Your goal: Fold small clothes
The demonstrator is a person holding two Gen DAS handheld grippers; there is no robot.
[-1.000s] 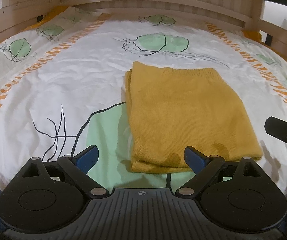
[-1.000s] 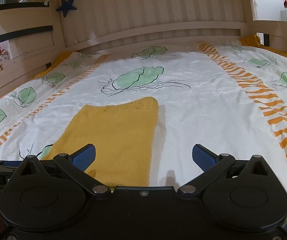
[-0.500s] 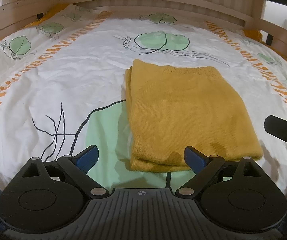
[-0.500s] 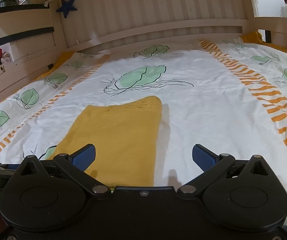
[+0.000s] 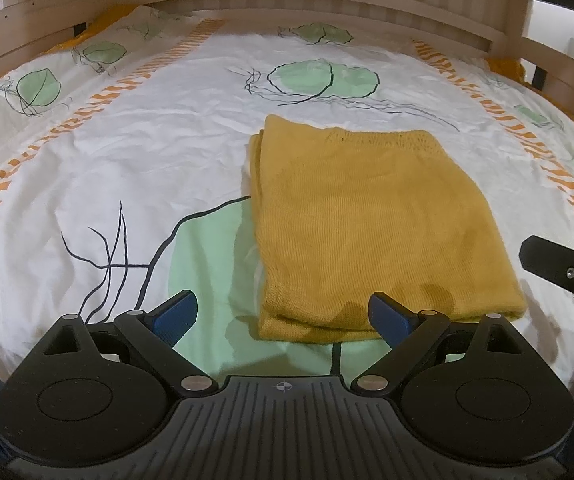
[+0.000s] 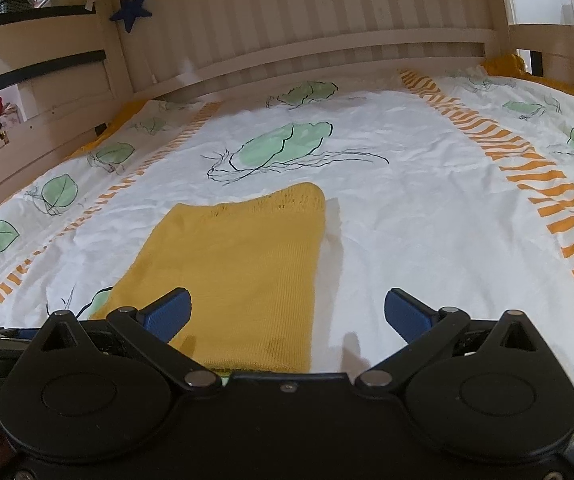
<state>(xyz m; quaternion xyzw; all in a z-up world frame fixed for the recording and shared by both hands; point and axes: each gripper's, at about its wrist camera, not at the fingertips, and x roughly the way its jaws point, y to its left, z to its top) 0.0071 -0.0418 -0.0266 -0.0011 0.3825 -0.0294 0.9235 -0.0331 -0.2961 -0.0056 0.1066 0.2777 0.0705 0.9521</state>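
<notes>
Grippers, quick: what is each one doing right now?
Left gripper: open, holding nothing, near edge of the folded yellow garment.
Right gripper: open, holding nothing.

Dim, warm light — soft shadows, edges fisheye-bent, slightly grainy.
</notes>
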